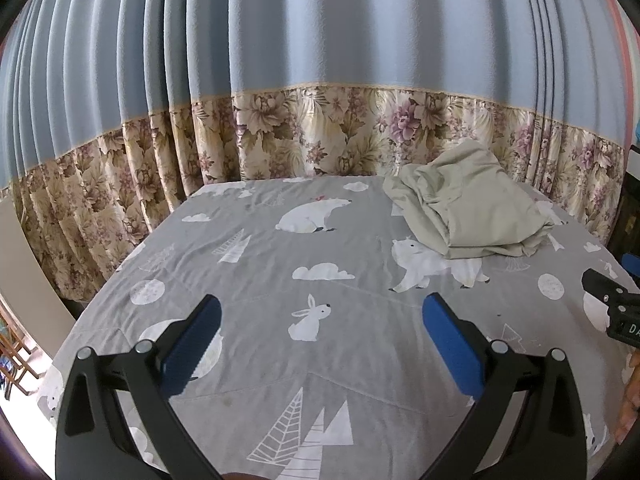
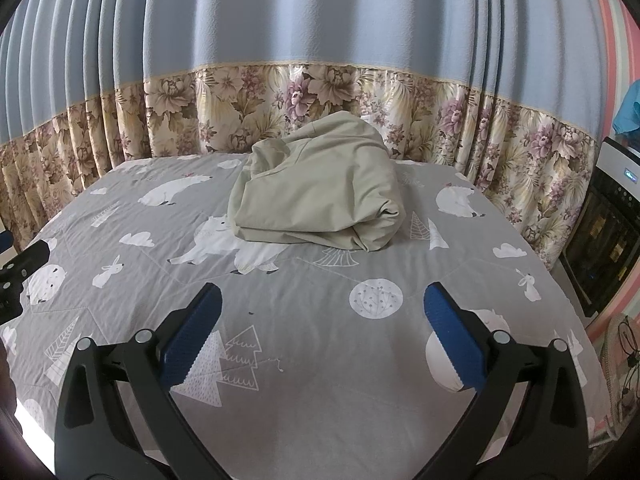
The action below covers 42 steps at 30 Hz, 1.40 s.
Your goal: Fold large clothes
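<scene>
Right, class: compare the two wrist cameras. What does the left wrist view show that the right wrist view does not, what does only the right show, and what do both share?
Only the left wrist view shows the pale panel at the bed's left edge. Only the right wrist view shows the dark appliance and the striped wall. Both show the crumpled beige garment on the grey animal-print bedsheet, the blue floral-hemmed curtain, and an open gripper: left gripper, right gripper.

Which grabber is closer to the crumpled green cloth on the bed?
Probably right. The right hand-held gripper faces the green cloth almost straight ahead; the left hand-held gripper has it farther off, to its right.
</scene>
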Each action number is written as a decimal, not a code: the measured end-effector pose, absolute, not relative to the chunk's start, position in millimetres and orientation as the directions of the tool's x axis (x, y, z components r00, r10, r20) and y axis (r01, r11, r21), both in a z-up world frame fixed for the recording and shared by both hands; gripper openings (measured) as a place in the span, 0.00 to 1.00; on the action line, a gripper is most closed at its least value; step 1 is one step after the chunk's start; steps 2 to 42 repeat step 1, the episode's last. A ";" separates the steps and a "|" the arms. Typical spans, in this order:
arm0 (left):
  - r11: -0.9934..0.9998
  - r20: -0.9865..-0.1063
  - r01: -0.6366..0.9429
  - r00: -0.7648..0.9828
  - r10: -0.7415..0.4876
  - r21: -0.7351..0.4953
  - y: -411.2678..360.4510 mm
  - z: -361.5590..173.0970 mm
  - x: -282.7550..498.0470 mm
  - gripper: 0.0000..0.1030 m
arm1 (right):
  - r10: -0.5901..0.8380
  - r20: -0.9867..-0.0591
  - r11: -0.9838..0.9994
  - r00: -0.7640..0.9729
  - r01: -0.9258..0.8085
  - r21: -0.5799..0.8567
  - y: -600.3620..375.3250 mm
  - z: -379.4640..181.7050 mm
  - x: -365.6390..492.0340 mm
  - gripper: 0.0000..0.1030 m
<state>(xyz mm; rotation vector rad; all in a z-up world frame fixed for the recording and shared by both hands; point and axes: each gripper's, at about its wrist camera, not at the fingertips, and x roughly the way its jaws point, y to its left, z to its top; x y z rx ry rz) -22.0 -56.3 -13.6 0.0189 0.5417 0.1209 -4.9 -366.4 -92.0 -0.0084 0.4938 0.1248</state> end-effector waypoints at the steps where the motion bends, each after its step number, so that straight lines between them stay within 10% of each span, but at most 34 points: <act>1: 0.993 -0.514 -0.109 0.850 0.118 0.048 -56.1 -13.8 -22.6 0.98 | 0.117 -0.474 0.992 0.873 -0.122 0.022 -366.4 -92.2 -5.3 0.97; 42: 0.993 -0.514 -0.109 0.850 0.118 0.048 -56.1 -13.8 -22.6 0.98 | 0.117 -0.474 0.992 0.873 -0.122 0.022 -366.4 -92.2 -5.3 0.97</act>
